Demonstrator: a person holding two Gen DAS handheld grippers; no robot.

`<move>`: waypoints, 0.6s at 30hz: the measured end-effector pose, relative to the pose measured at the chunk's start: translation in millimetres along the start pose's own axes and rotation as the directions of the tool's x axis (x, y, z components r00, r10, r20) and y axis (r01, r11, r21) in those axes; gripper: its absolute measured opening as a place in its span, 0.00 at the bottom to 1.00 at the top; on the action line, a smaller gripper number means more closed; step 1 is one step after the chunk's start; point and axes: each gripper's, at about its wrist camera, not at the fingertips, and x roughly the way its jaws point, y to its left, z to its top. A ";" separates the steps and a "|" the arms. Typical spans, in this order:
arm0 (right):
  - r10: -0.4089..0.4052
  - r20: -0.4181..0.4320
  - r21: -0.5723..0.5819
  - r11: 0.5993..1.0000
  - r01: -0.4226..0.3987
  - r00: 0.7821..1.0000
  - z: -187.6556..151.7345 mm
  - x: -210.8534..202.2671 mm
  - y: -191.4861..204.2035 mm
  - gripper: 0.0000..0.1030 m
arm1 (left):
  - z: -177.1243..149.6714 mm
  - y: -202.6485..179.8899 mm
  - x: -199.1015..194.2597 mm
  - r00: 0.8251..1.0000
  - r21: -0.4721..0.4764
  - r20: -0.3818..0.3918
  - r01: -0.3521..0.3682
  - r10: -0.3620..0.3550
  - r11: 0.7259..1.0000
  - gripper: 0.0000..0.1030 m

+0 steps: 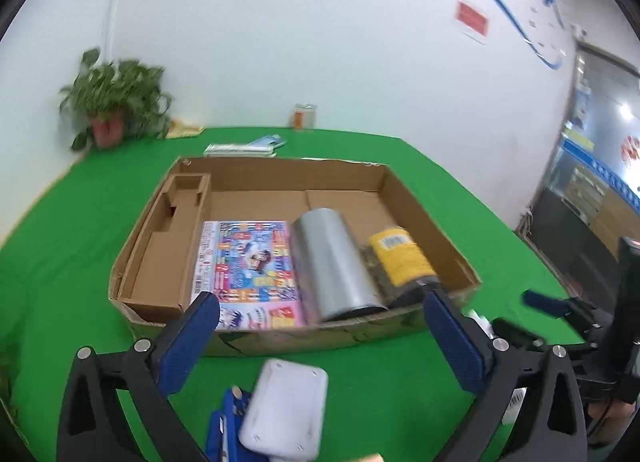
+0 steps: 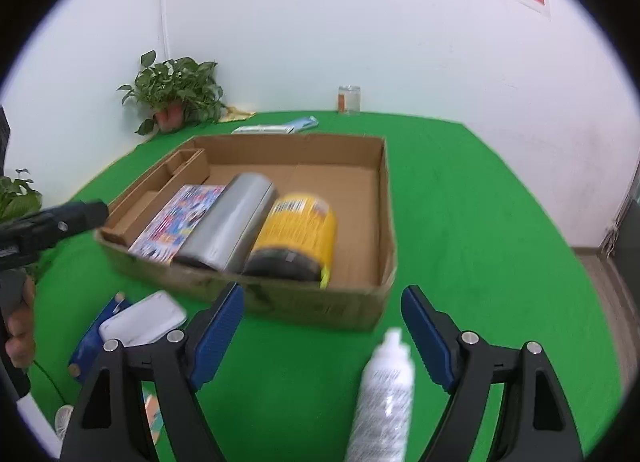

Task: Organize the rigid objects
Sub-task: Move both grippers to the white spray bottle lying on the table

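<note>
Over the table's near edge, left tongs (image 1: 320,318) spread wide, nothing between the pads, hovering just short of the cardboard box (image 1: 432,198). Below them on the green table (image 1: 80,222) lies a white flat case (image 1: 282,408), partly resting on a blue item (image 1: 224,426). Right tongs (image 2: 322,310) also spread, empty; a white spray bottle (image 2: 384,394) lies on the cloth under the gap, not touched by either pad.

Box sits mid-table, open top. Along its near wall, left to right: colourful printed pack (image 1: 248,266) lying flat, grey cylinder (image 1: 336,262) on its side, yellow-labelled jar (image 1: 400,258) with a dark lid on its side. Grey cylinder touches the pack and the jar. Cardboard insert (image 1: 168,246) fills the box's left side; the far half of the floor is bare.

Beyond the box near the table's far edge: flat packets (image 1: 244,147) and a small glass jar (image 2: 349,99). Potted plant (image 2: 176,92) at the far left corner. Person's hand (image 2: 20,326) shows at the left border of the right wrist view, gripping the other tool's handle. Both views blurred.
</note>
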 end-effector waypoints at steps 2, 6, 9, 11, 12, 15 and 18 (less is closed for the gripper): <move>0.001 -0.017 0.048 0.999 0.000 1.000 -13.9 -0.8 -2.3 0.79 | -8.5 -13.1 -4.5 0.999 0.000 -0.039 0.009 -0.009 1.000 1.00; -0.075 -0.090 0.152 0.984 0.088 0.993 -43.9 -14.4 -31.2 0.79 | -31.9 -27.4 -3.8 0.987 -0.055 -0.124 0.092 -0.098 0.994 1.00; -0.092 -0.154 0.192 0.974 0.121 0.984 -72.6 -27.6 -48.4 0.77 | -46.7 -41.1 -2.3 0.975 -0.074 -0.168 0.132 -0.142 0.989 1.00; -0.080 -0.181 0.172 0.979 0.112 0.980 -84.7 -28.9 -47.0 0.62 | -55.3 -53.9 -3.0 0.966 -0.079 -0.183 0.168 -0.180 0.983 1.00; -0.079 -0.198 0.157 0.981 0.111 0.977 -91.2 -27.8 -44.9 0.57 | -60.1 -60.9 -2.3 0.964 -0.080 -0.190 0.176 -0.189 0.981 1.00; -0.082 -0.212 0.164 0.979 0.118 0.974 -106.1 -26.7 -41.9 0.38 | -72.6 -80.6 5.6 0.941 -0.093 -0.255 0.207 -0.224 0.974 0.99; -0.067 -0.196 0.185 0.977 0.104 0.978 -110.8 -32.0 -48.2 0.37 | -81.9 -94.8 17.3 0.907 -0.117 -0.318 0.250 -0.274 0.961 0.99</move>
